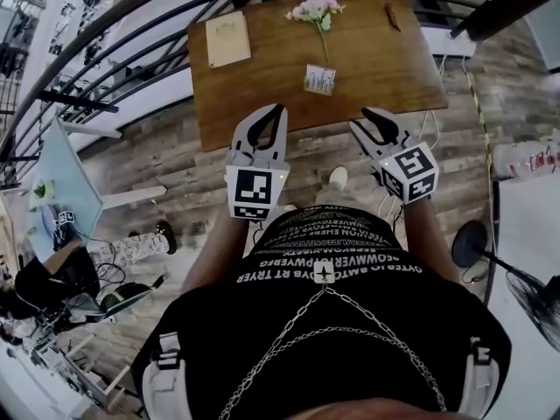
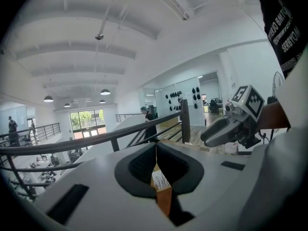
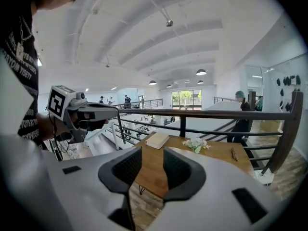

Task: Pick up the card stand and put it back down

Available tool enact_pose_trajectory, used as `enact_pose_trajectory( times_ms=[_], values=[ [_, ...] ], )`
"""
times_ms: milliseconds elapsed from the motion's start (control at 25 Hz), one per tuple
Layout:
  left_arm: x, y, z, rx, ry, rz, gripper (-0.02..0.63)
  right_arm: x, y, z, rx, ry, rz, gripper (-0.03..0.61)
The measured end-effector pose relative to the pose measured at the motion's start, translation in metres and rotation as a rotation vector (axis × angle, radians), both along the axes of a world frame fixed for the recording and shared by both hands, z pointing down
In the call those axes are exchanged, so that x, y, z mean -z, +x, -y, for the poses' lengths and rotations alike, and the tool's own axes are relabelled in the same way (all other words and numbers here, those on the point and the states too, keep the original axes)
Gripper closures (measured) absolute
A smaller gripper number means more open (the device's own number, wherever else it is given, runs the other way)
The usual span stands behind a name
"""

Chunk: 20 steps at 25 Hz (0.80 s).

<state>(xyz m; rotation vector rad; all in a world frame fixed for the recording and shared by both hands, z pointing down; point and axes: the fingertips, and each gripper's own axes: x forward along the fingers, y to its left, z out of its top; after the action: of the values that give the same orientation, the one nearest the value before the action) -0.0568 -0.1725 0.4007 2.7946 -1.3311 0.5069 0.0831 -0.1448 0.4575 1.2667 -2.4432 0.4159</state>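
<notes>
Low in the head view was the person's black shirt [image 1: 332, 322]. It had rows of white letters on it. They were upside down and I could not read them. A thin chain [image 1: 350, 309] hung over the shirt.

Just above the shirt were the two marker cubes. The left cube [image 1: 251, 192] and the right cube [image 1: 413, 171] each showed black and white squares, with no words.

The left claw [image 1: 276, 116] was near the middle of the frame, just below the near edge of the counter [image 1: 262, 86]. In the left gripper view its tips were pressed together. It held nothing. Through the small gap lower down, a bit of brown wood and a white label showed. The print on that label was too small to read.

The right claw [image 1: 363, 119] was beside it, toward the right. Its two jaws were spread partway. Nothing sat between them; only the far counter showed in the gap.

The card stand [image 1: 320, 79] stood on the counter, above and between the two claws and apart from both. Its marks were too small to read.

Higher up lay some pink and white flowers [image 1: 315, 9]. A tan notebook [image 1: 227, 39] lay at the counter's upper left. A small brown thing [image 1: 392, 16] lay at its upper right. A dark railing [image 1: 131, 59] curved past the counter's left side.
</notes>
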Motion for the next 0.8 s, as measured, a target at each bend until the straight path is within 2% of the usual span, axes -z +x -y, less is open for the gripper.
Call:
enact_pose_trajectory(
  times_ms=[240,520,800],
  values=[
    [0.006,0.013,0.021,0.024,0.003,0.008,0.584,0.003,0.018,0.021,0.015,0.001,0.002,0.433],
    [0.021,0.045,0.048,0.054,0.036,0.009,0.584,0.007,0.06,0.053,0.022,0.021,-0.002,0.433],
    [0.019,0.072,0.068,0.103,0.049,0.007,0.584,-0.028,0.099,0.072,0.043,-0.037,0.005,0.433]
  ],
)
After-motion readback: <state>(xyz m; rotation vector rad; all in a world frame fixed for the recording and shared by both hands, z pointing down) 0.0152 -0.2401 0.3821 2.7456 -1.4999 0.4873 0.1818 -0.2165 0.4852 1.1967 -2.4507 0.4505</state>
